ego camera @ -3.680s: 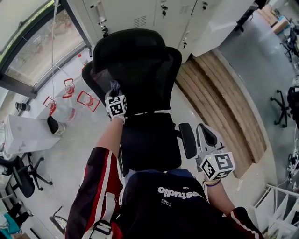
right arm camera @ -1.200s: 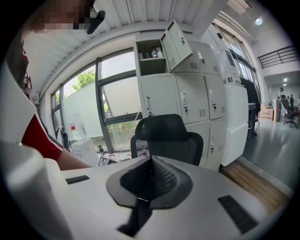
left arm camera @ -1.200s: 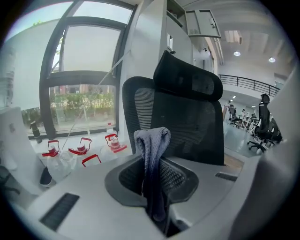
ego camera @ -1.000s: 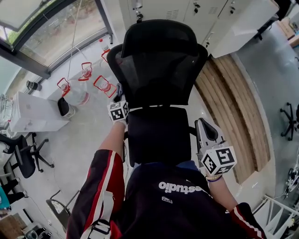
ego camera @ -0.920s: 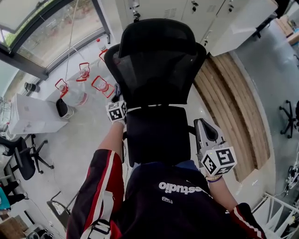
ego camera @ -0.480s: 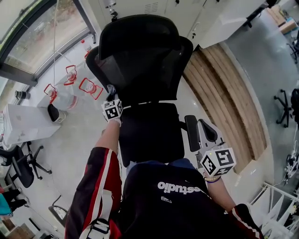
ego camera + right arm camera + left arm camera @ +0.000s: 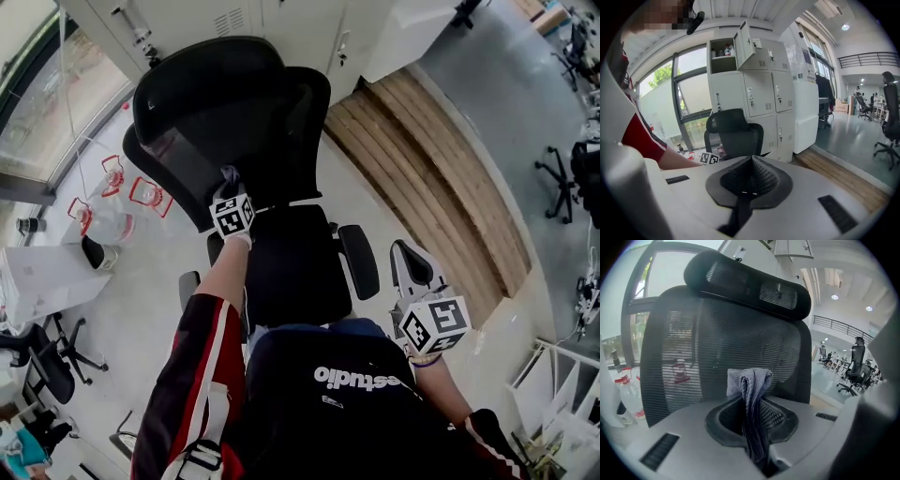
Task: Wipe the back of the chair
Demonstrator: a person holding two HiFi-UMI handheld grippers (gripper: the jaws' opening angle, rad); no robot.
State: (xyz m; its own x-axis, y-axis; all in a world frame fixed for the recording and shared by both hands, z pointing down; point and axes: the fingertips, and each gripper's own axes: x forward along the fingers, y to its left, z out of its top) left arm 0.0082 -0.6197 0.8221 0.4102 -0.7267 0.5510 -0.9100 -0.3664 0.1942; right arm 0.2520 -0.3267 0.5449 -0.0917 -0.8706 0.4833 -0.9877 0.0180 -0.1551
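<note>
A black mesh office chair (image 7: 234, 122) with a headrest (image 7: 202, 80) stands in front of me, its backrest (image 7: 736, 348) filling the left gripper view. My left gripper (image 7: 228, 178) is shut on a grey-blue cloth (image 7: 751, 394), whose bunched top sits right by the lower mesh of the backrest; I cannot tell whether it touches. My right gripper (image 7: 410, 262) hangs low at my right side, away from the chair, jaws shut with nothing between them. The chair (image 7: 733, 133) shows small in the right gripper view.
White lockers (image 7: 281, 19) stand behind the chair. Water jugs with red handles (image 7: 108, 202) sit on the floor at the left by the window. A wooden strip (image 7: 441, 178) runs along the floor at the right. Other office chairs (image 7: 562, 178) stand at the far right.
The chair has turned, so the backrest now faces more to the left and both armrests show. My left gripper with the cloth has gone from the backrest's left edge onto its lower mesh. The right gripper stayed put.
</note>
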